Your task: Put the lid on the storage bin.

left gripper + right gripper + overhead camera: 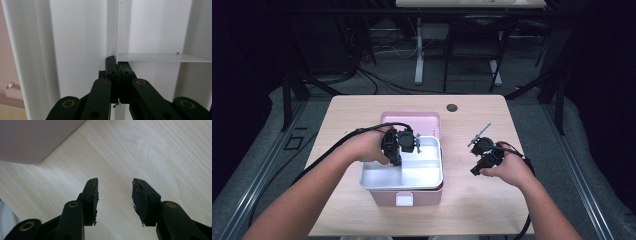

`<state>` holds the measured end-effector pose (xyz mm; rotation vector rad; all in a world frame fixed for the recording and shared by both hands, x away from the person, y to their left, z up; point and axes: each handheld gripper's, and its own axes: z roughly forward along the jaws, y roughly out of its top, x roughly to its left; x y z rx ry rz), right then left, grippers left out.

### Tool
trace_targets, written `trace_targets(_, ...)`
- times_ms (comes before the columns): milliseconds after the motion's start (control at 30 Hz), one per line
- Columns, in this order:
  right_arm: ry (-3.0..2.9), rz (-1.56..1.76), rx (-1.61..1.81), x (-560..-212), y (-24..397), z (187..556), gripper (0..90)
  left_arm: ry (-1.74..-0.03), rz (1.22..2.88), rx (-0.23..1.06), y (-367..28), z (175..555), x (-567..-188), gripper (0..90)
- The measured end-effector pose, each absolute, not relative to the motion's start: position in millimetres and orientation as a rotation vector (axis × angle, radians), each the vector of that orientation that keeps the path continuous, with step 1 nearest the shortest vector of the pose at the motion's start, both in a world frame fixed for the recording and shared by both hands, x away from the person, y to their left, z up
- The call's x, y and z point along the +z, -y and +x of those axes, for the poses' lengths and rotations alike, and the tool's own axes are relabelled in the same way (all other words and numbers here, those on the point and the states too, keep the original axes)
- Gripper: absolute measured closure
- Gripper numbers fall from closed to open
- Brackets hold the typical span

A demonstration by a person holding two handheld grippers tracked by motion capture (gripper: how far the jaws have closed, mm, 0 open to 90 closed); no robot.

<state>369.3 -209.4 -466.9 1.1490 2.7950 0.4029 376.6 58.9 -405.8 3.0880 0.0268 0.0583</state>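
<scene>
My left gripper is clamped on the thin white divider inside the white tray on the pink box, mid-table toward the near edge. My right gripper hangs unclenched over bare table, toward the right edge.

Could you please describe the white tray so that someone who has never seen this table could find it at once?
On the wooden table, left of centre, stands a pink box with its lid open behind it. The white tray sits in the top of that box, split by thin dividers into compartments. It is the only white thing there, and the left gripper reaches into it.
</scene>
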Motion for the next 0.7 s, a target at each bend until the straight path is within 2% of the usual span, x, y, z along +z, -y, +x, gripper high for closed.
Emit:
trace_targets(267, -2.789, 1.146, 0.415, -468.9, 208.8, 369.3, 56.1, 0.006, 3.115, 0.090, -52.5, 377.7, -419.7, 88.8)
trace_targets(700, -2.800, 1.154, 0.395, -472.3, 209.2, 371.7, 55.9, -0.013, 3.094, 0.057, -50.9, 380.7, -437.0, 88.7)
